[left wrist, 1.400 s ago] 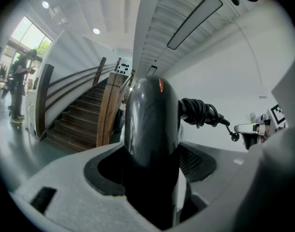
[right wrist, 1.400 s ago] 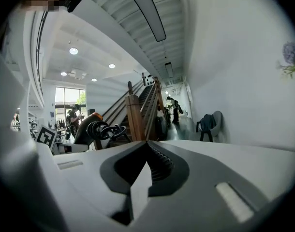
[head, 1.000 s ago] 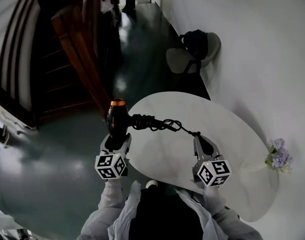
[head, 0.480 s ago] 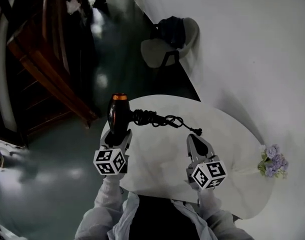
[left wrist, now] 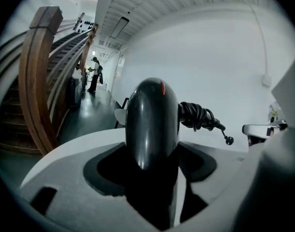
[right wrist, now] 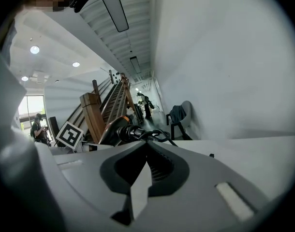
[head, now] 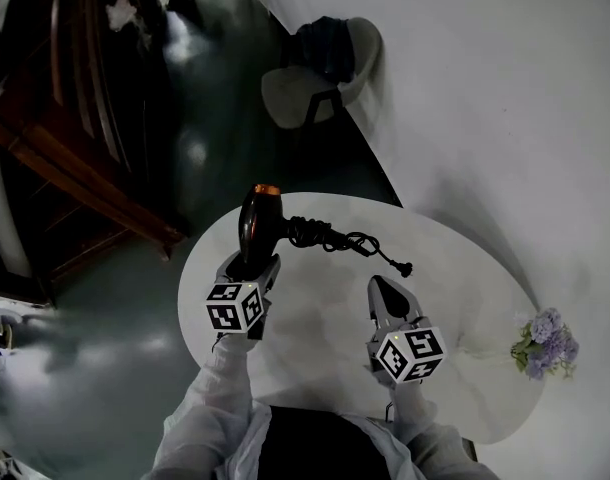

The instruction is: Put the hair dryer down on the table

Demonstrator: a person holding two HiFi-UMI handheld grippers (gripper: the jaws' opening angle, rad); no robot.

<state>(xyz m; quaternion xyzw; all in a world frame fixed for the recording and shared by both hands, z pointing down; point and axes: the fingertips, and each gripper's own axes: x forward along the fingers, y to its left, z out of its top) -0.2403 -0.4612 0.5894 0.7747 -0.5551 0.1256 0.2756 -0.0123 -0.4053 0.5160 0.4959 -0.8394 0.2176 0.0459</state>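
Observation:
A black hair dryer with an orange end is held in my left gripper, whose jaws are shut on its body. It sits over the left part of the round white table. Its bundled black cord trails right and ends in a plug. In the left gripper view the dryer fills the space between the jaws, with the cord to its right. My right gripper is shut with nothing in it, over the table's middle. The right gripper view shows the dryer beyond its closed jaws.
A small bunch of purple flowers stands at the table's right edge. A chair with a dark bag on it is by the white wall beyond the table. A wooden staircase rises at the left above a dark glossy floor.
My left gripper has carried the dryer rightward, from the table's left rim to over the tabletop. The right gripper has stayed shut, shifting little.

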